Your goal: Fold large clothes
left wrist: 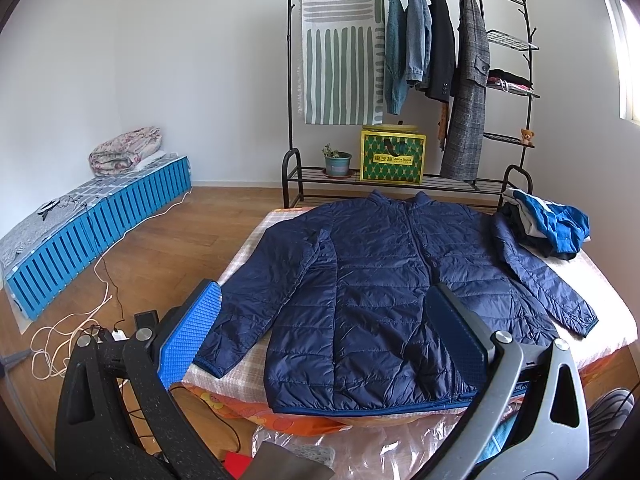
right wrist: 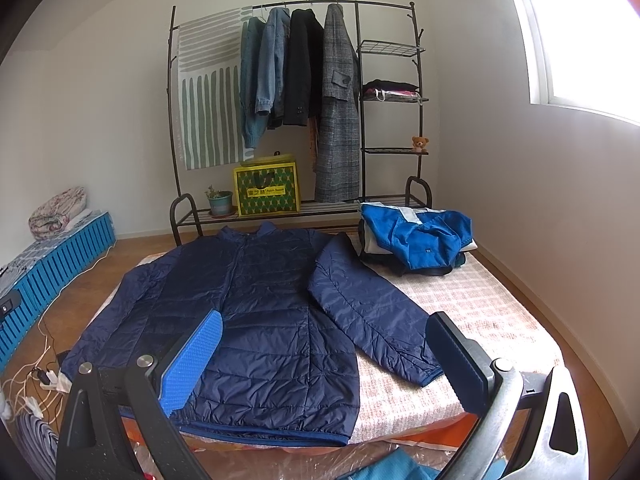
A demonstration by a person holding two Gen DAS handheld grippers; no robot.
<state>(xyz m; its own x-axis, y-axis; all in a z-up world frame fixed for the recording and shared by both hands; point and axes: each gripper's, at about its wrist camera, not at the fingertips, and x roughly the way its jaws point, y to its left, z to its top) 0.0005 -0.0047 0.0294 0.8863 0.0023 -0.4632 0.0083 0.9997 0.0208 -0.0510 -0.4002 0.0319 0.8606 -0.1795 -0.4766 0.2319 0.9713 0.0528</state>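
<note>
A navy quilted puffer jacket (left wrist: pixel 372 280) lies flat, front up and zipped, on a low padded surface (left wrist: pixel 248 248), collar toward the far wall and both sleeves spread out. The right wrist view shows the same jacket (right wrist: pixel 256 312) with its right sleeve (right wrist: pixel 372 316) angled outward over the checked cover. My left gripper (left wrist: pixel 324 316) hovers open above the jacket's near hem, nothing between its blue pads. My right gripper (right wrist: pixel 328 340) also hangs open above the hem and the right cuff, holding nothing.
A pile of blue and white clothes (right wrist: pixel 416 240) sits at the far right corner of the padded surface (right wrist: pixel 480 300). Behind stands a black clothes rack (left wrist: pixel 412 80) with hung coats, a yellow bag and a plant pot. Cables (left wrist: pixel 72 332) lie on the wooden floor at left, beside a blue slatted platform (left wrist: pixel 100 232).
</note>
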